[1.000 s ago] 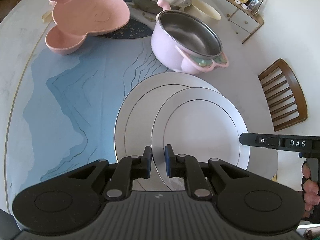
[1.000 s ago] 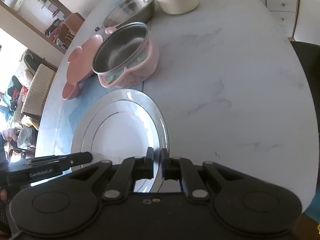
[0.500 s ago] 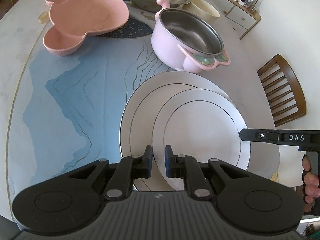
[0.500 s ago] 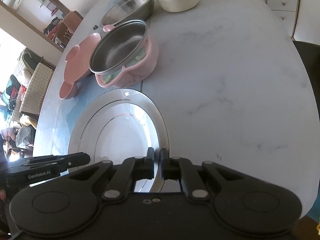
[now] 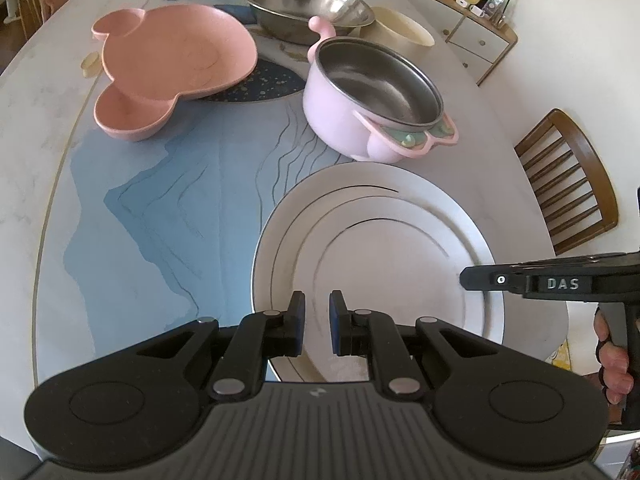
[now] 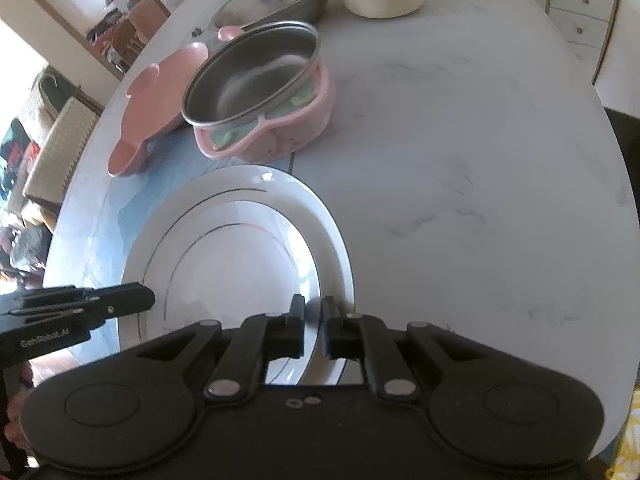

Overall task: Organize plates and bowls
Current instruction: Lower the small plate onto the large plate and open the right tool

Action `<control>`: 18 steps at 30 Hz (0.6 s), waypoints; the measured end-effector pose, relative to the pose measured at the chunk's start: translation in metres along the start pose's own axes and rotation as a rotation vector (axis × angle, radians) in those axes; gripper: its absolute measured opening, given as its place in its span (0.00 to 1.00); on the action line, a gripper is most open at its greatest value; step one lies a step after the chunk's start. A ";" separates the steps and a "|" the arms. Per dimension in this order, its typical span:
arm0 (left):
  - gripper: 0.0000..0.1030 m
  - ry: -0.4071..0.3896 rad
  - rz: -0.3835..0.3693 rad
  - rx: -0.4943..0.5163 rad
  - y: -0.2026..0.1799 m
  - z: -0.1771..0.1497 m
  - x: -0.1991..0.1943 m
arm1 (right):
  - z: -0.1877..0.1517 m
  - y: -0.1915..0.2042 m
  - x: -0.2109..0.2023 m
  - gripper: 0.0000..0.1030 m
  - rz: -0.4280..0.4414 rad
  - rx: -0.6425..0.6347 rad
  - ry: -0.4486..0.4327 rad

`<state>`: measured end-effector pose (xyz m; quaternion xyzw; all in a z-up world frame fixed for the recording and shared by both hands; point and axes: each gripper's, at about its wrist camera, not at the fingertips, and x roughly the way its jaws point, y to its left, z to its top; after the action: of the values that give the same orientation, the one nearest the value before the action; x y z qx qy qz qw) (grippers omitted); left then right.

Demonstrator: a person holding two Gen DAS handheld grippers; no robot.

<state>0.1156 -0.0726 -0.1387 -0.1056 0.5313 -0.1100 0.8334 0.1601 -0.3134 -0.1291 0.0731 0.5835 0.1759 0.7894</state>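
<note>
A smaller white plate [image 5: 400, 276] lies on a larger white plate [image 5: 360, 178] at the table's near edge; both show in the right wrist view, smaller plate [image 6: 236, 264], larger plate [image 6: 176, 216]. My left gripper [image 5: 317, 320] hovers over the plates' near left rim, its jaws a narrow gap apart and empty. My right gripper [image 6: 313, 324] sits at the plates' right rim with its jaws nearly shut; the rim runs between them. Whether they pinch it I cannot tell.
Behind the plates stand a pink pot with a steel liner [image 5: 376, 96], a pink mouse-shaped dish [image 5: 172, 60], a steel bowl [image 5: 308, 4] and a cream bowl [image 5: 400, 30]. A wooden chair [image 5: 568, 184] is to the right. Bare marble [image 6: 460, 160] lies right of the plates.
The smaller plate has slid left from hanging off the larger plate's right side to lying centred on it. My right gripper moved with it. My left gripper opened slightly.
</note>
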 end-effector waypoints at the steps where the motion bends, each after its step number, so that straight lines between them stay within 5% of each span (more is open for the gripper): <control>1: 0.12 -0.001 0.000 0.003 -0.001 0.000 0.000 | 0.001 0.002 0.001 0.09 -0.005 -0.005 0.003; 18: 0.12 -0.047 0.023 0.036 -0.011 0.007 -0.010 | -0.002 0.017 -0.023 0.28 -0.025 -0.078 -0.025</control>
<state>0.1166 -0.0799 -0.1238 -0.0870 0.5106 -0.1076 0.8486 0.1490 -0.3066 -0.1033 0.0371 0.5671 0.1878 0.8011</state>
